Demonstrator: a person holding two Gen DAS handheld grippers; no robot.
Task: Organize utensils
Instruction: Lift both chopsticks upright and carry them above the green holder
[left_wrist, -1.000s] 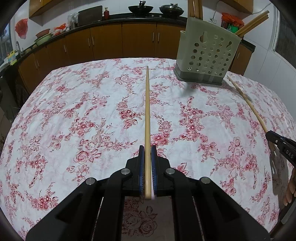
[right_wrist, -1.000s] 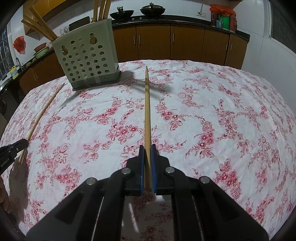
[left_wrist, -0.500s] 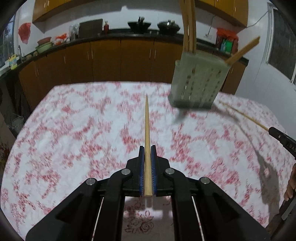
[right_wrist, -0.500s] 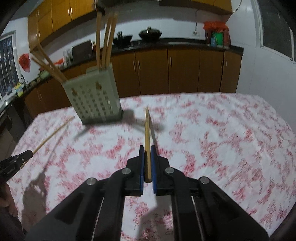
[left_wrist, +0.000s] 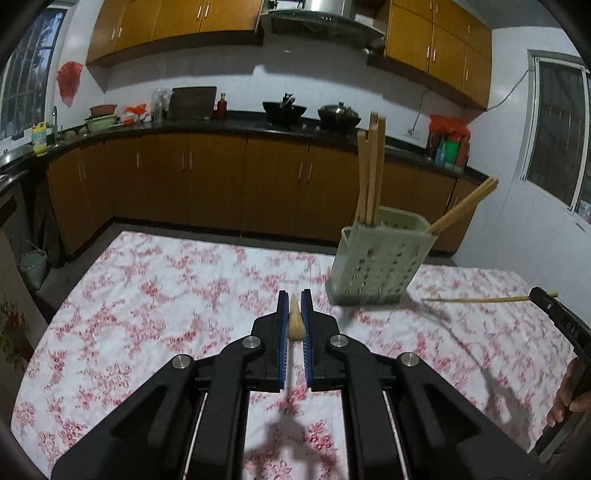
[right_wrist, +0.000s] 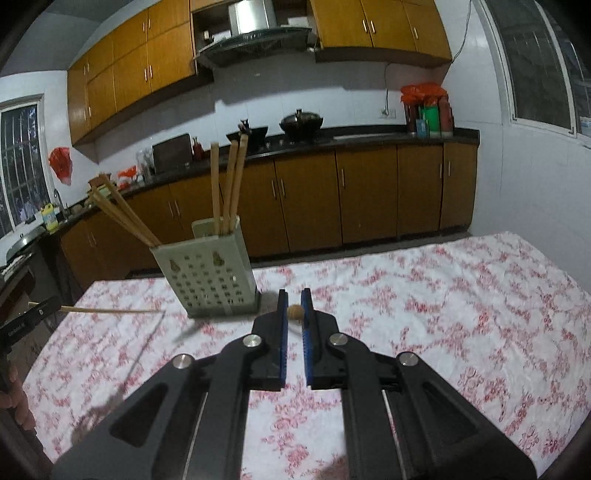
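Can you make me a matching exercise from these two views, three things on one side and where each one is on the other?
Column one:
1. pale green perforated plastic utensil holder
2. long wooden chopstick in the left claw
3. black lidded wok

Column two:
A. clamped between blue pads, lifted off the cloth
B. on the dark kitchen counter
C. standing on the red and white floral tablecloth, with chopsticks in it

Pairs: 1-C, 2-A, 3-B
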